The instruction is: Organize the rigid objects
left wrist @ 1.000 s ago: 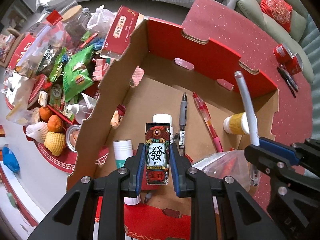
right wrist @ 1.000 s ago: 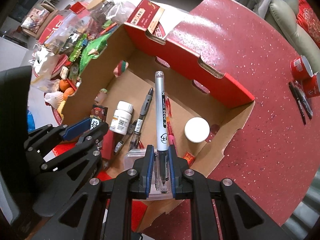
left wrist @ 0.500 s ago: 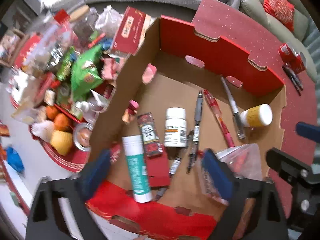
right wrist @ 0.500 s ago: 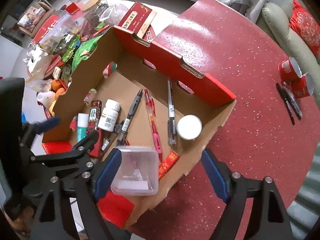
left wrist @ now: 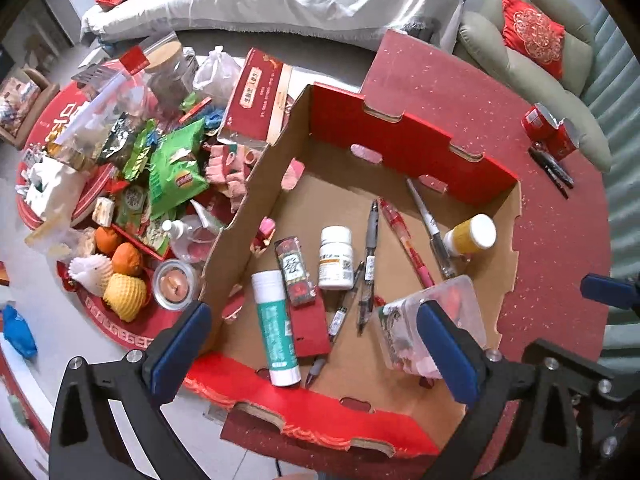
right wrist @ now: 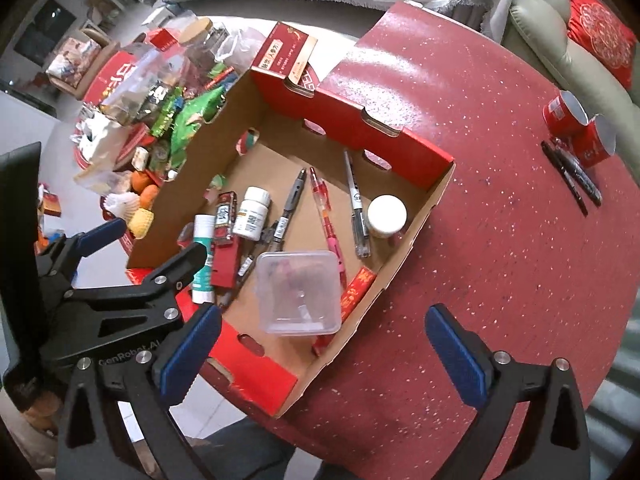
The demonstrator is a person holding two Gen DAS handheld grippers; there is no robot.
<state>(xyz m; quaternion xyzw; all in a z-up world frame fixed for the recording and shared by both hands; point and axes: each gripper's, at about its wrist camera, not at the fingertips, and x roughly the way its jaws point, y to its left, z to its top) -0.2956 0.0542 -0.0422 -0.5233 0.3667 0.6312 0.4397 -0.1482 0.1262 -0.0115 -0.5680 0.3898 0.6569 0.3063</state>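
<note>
A cardboard box (left wrist: pixel 400 140) with red outer walls stands on the red table. On its floor lie a small decorated pack (left wrist: pixel 294 270), a silver marker (left wrist: pixel 430 228), a white pill bottle (left wrist: pixel 336 258), a glue stick (left wrist: pixel 276 328), a yellow bottle (left wrist: pixel 472 236), two pens and a clear plastic tub (left wrist: pixel 432 320). My left gripper (left wrist: pixel 316 344) hangs open above the box's near side, holding nothing. My right gripper (right wrist: pixel 324 352) is above the box's near right corner. Its jaws are opening, empty, over the tub (right wrist: pixel 298 292). The marker (right wrist: pixel 356 208) and pack (right wrist: pixel 225 216) lie free.
Two red cups (right wrist: pixel 576 128) and black pens (right wrist: pixel 572 180) sit at the far right of the red table (right wrist: pixel 520 240). Left of the box, snack bags (left wrist: pixel 172 172), fruit (left wrist: pixel 124 280) and a red carton (left wrist: pixel 256 100) crowd a lower table. A sofa stands behind.
Both grippers opened wide and rose. The left let go of the decorated pack and the right let go of the silver marker; both things now lie on the box floor.
</note>
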